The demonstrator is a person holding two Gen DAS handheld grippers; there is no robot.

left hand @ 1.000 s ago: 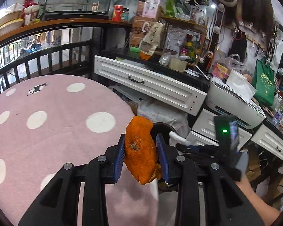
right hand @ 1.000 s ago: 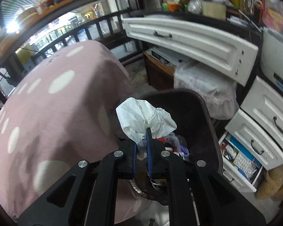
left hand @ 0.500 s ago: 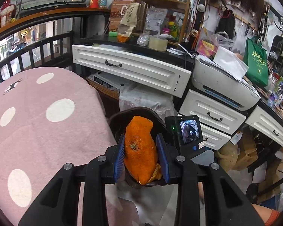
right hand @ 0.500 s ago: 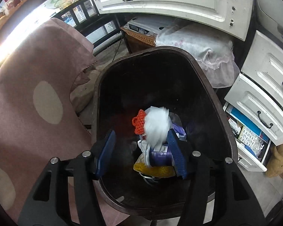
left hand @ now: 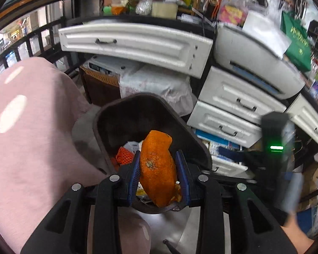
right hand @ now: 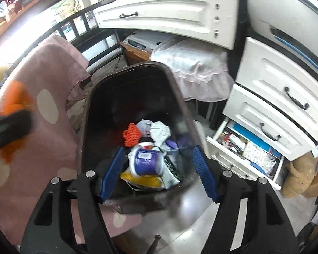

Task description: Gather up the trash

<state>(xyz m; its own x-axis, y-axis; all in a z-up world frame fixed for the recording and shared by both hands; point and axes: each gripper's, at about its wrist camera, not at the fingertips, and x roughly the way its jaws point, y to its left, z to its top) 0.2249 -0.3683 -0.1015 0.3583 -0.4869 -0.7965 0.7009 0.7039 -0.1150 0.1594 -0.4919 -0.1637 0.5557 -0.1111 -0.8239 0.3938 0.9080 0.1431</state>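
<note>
A: The left gripper [left hand: 158,172] pinches the peel [left hand: 158,169] at its sides, above the bin's [left hand: 108,108] near rim. The right gripper [right hand: 156,174] hangs spread and empty over the bin.

B: The peel looks light, soft, a bit slick; that mid-body hold seems sound.

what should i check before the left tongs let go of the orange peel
1. Peel held: orange peel clamped between the left tongs - ok.
2. Peel over the trash bin opening - ok in the left view.
3. Right tongs open and holding nothing - ok.
4. Right tongs out of the drop path - cannot tell.
5. Room in the bin: trash lies low, white tissue on top - ok.
</note>
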